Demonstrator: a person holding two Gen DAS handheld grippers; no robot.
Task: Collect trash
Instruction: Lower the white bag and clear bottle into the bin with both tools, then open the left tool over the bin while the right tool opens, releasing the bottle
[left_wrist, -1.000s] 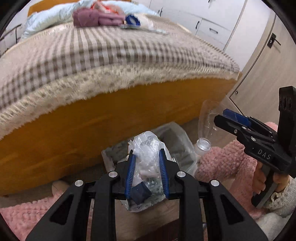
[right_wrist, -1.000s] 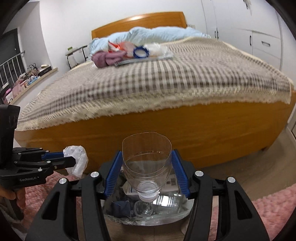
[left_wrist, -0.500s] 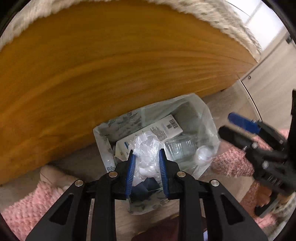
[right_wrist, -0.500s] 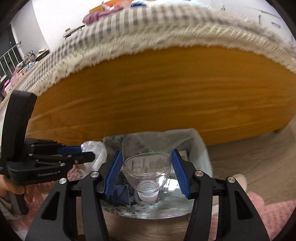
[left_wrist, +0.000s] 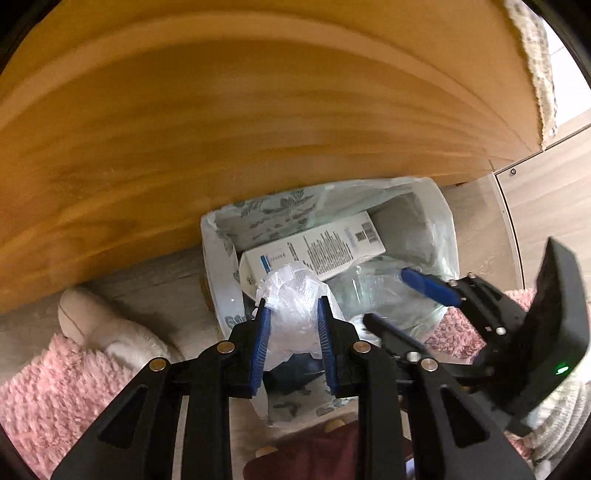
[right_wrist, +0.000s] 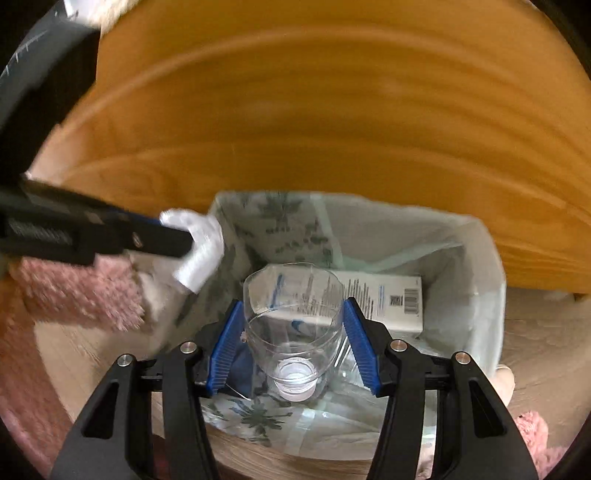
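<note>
So I've got two bits of trash in hand right now. My left gripper (left_wrist: 291, 310) is clamped on a crumpled wad of thin white plastic film (left_wrist: 291, 299), all wrinkly and translucent, squeezed between the ribbed blue pads (left_wrist: 260, 339). My right gripper (right_wrist: 291, 325) is pinching a cut-off clear plastic bottle top (right_wrist: 293, 314), a smooth see-through funnel shape with the screw neck pointing back toward the camera and the jagged cut rim facing away. Both are held over the bin (right_wrist: 495, 266), a squarish one lined with a pale, thin bag (left_wrist: 439, 221) printed with a grey-green leaf pattern. Inside it lies a white cardboard carton (right_wrist: 391, 302) with small print and a barcode, plus some crinkled clear plastic (left_wrist: 362, 288) and something dark blue (left_wrist: 295, 369) near the bottom. The left camera shows the right gripper coming in from the right edge, a fluffy white slipper-looking thing (left_wrist: 107, 328) on the floor and a shaggy pink rug (left_wrist: 55, 387). The right camera looks more squarely down into the bin, so you can read the carton through the bottle wall, and it shows the left gripper from the side with the film wad sticking out. Behind everything is a glossy honey-coloured wooden bed frame (right_wrist: 314, 110), a bit blurred in that view.
</note>
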